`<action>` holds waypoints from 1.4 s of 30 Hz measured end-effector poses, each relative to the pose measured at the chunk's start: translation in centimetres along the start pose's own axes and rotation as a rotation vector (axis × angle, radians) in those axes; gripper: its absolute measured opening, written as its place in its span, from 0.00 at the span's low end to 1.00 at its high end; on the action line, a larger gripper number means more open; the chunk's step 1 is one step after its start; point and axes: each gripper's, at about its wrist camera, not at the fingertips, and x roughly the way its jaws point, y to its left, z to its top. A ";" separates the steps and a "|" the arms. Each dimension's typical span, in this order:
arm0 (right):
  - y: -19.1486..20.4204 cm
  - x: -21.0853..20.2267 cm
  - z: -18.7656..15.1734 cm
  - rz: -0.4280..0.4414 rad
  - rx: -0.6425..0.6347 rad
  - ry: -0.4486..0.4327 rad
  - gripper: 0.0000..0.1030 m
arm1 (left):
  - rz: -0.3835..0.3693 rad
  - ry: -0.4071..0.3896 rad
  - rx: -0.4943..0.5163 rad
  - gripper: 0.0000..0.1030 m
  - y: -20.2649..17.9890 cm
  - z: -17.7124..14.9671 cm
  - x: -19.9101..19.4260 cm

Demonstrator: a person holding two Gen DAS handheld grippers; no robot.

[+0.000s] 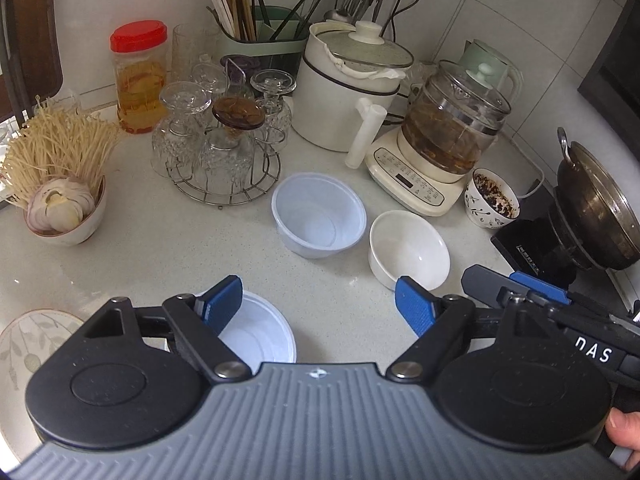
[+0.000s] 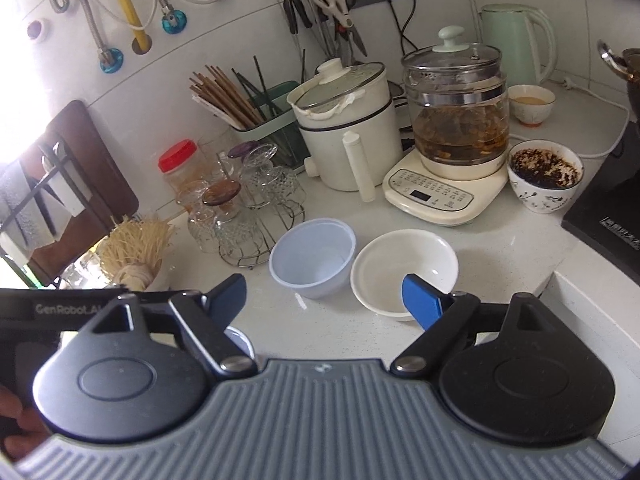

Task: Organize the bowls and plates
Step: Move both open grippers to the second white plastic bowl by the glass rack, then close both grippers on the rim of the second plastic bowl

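Now, line by line:

Left claw [image 1: 319, 304]: fingers wide apart, gripping nothing, hovering above the front of the worktop [image 1: 168, 248]. Its left blue pad [image 1: 222, 300] overlaps the rim of a white plastic bowl, seen from above; contact cannot be told.

Right claw [image 2: 324, 300]: fingers spread, nothing between them. Its right blue pad [image 2: 422, 300] sits in front of the near rim of the white ceramic bowl; whether it touches is unclear.

White plastic bowl [image 1: 260, 332]: nearest the front, upright, partly hidden under the left claw.

Translucent plastic bowl [image 1: 319, 214]: upright, mid-worktop, just in front of the wire glass rack [image 1: 224, 184].

White ceramic bowl [image 1: 408, 248]: upright, just right of the translucent bowl, with a narrow gap between their rims.

Patterned plate [image 1: 28, 340]: at the front left, partly cut off by the left claw's body.

Open room: a bare strip of worktop runs between the two middle bowls and the front bowl, and widens to the left toward the bowl of noodles and onion [image 1: 60, 200].

Back edge: crowded by the white pot [image 1: 344, 92], glass kettle on its base [image 1: 448, 136], red-lidded jar [image 1: 138, 76] and chopstick holder [image 1: 260, 36].

Right edge: a speckled cup [image 1: 492, 196] stands beside the kettle base, with the black hob and dark pan [image 1: 596, 208] beyond it; in the right wrist view the worktop steps down at its front right corner.
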 end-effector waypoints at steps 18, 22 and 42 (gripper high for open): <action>-2.0 5.5 2.3 0.023 0.050 0.097 0.83 | 0.038 0.070 -0.039 0.84 1.3 3.8 7.0; -2.9 7.5 3.2 0.017 0.079 0.112 0.83 | 0.067 0.095 -0.058 0.84 1.5 4.2 9.4; -4.5 18.2 6.6 0.066 -0.030 0.275 0.36 | 0.072 0.162 -0.217 0.47 4.2 6.1 17.6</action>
